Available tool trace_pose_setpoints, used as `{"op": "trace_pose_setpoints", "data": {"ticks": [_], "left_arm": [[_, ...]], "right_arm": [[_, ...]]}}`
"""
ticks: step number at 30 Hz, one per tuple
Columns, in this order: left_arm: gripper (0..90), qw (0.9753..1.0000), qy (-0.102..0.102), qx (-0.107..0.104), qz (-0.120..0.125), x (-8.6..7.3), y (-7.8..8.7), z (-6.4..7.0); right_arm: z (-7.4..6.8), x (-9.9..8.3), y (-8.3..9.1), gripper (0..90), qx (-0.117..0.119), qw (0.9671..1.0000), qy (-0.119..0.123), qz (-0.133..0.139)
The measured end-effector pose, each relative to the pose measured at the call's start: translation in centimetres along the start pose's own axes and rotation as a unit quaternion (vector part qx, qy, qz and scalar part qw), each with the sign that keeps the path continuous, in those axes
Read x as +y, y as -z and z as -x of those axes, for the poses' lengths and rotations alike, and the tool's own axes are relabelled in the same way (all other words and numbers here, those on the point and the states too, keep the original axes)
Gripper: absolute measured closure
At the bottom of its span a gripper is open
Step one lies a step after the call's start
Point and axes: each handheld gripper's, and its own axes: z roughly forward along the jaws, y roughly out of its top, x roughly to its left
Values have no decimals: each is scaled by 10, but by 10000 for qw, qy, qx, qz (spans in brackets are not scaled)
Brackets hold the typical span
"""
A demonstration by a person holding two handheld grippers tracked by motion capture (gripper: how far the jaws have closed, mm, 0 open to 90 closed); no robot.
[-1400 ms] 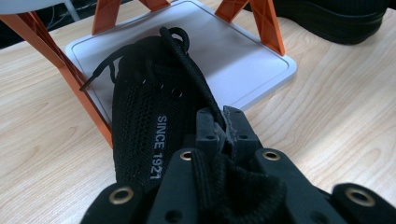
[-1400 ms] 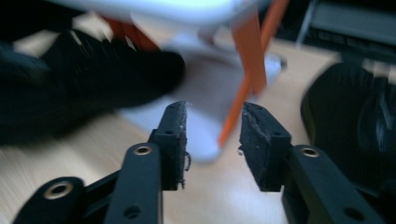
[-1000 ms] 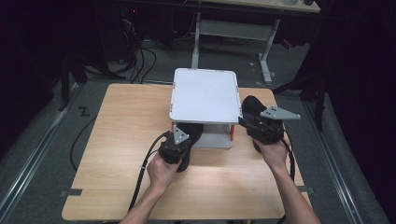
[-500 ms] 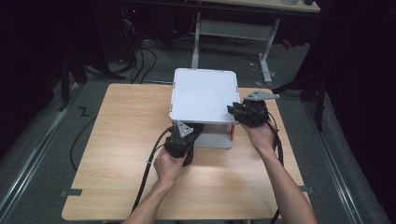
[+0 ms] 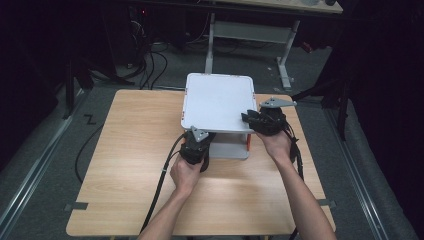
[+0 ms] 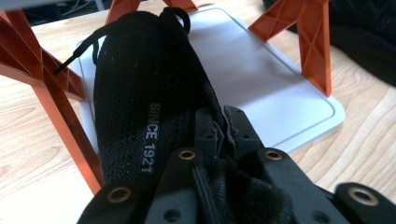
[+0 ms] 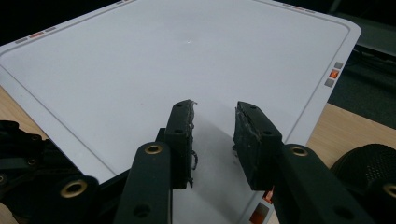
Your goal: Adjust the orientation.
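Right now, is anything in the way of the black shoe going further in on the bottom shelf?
Nothing visible blocks it. The left gripper is shut on the black shoe, which lies on the bottom shelf between the orange legs. The shelf surface beside and beyond the shoe looks bare.

Left gripper (image 6: 219, 133) jaws clamped together, arm reaching forward; right gripper (image 7: 212, 140) jaws parted, arm extended.

A light wooden surface (image 5: 125, 175) stands on grey floor (image 5: 45, 145) in a dim, dark room. Black cables (image 5: 150, 60) lie at far left; a white-legged desk (image 5: 285, 55) stands beyond.
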Motion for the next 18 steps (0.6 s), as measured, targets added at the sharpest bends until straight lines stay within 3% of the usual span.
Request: {"op": "trace_pose_setpoints", "data": {"ticks": [2, 5, 6, 11, 18], "left_arm": [[800, 9998, -188, -31, 15, -1, 2, 2], [655, 9998, -191, -87, -3, 0, 4, 2], [596, 9996, -99, -244, -31, 3, 7, 0], [447, 9990, -179, -392, 101, 13, 22, 1], [403, 9973, -242, -695, -50, 21, 54, -8]], "right_arm": [[1, 0, 0, 676, 19, 10000, -6, -1], [1, 0, 0, 678, 21, 10000, -1, 0], [0, 0, 0, 690, 11, 10000, 12, -2], [-1, -1, 0, 699, 14, 10000, 32, 16], [-1, -3, 0, 699, -6, 9999, -9, 113]]}}
